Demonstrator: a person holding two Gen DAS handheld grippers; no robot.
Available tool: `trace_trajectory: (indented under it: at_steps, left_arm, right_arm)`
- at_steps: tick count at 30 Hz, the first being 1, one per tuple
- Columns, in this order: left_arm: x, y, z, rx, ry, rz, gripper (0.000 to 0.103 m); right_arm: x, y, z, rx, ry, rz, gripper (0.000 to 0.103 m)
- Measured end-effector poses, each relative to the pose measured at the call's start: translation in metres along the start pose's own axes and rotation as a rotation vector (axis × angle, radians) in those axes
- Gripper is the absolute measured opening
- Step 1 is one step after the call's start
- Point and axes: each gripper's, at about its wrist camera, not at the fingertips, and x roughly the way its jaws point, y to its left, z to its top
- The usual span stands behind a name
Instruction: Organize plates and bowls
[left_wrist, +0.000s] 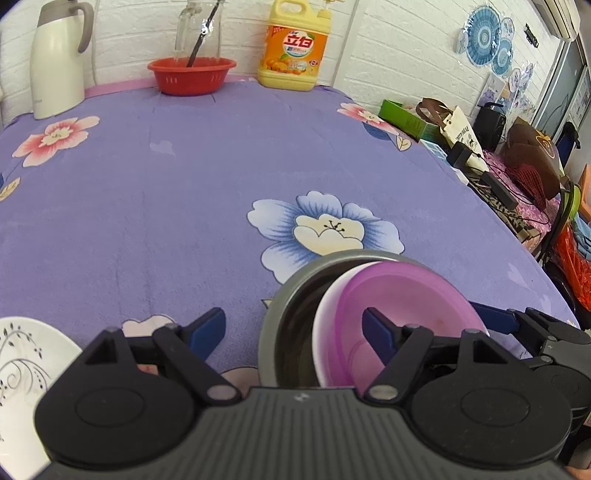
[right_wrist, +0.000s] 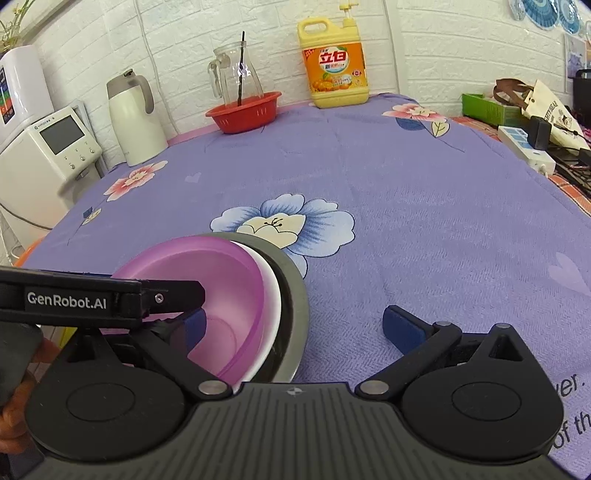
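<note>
Purple floral cloth (left_wrist: 147, 192) carries the pink bowl (left_wrist: 399, 317), nested tilted inside the steel bowl (left_wrist: 291, 295). I hold both grippers released: left gripper (left_wrist: 295, 328) straddling the near rims, right gripper (right_wrist: 291, 325) alongside, bowls lying toward its left finger.

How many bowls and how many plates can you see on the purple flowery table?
Bowls: 3, stacked: purple bowl in white bowl in metal bowl
Plates: 1, white plate with black swirls
Total: 4
The red basket at the back is not counted as a bowl.
</note>
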Motion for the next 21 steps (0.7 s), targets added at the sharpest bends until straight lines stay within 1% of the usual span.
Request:
trace_trajectory:
  at_steps: [2,5,7,11,14,19,21]
  left_arm:
    - [-0.001,-0.001,-0.002,0.016,0.004,-0.002,0.075]
    - [-0.003,0.0,-0.002,0.021,0.006,-0.028,0.075]
    - [-0.003,0.001,-0.002,0.016,0.006,-0.048,0.075]
    - [0.0,0.001,-0.004,0.031,0.007,-0.058,0.075]
    - [0.003,0.001,-0.004,0.018,0.029,-0.078,0.075]
    - [0.002,-0.004,-0.002,0.02,0.067,-0.071,0.075]
    - [0.001,-0.005,-0.004,0.022,0.058,-0.063,0.074]
  right_arm:
    - [0.0,0.0,-0.002,-0.013,-0.011,0.002,0.103]
    - [-0.003,0.004,-0.001,-0.018,0.012,-0.018,0.103]
    - [-0.007,0.004,-0.002,-0.004,0.002,0.009,0.103]
    - [-0.007,0.005,-0.005,0.01,0.002,0.017,0.103]
    - [-0.009,0.007,-0.007,-0.001,-0.002,0.008,0.103]
    - [-0.016,0.003,-0.009,0.027,0.002,0.013,0.103]
    - [-0.017,0.006,-0.01,0.03,0.003,0.027,0.103]
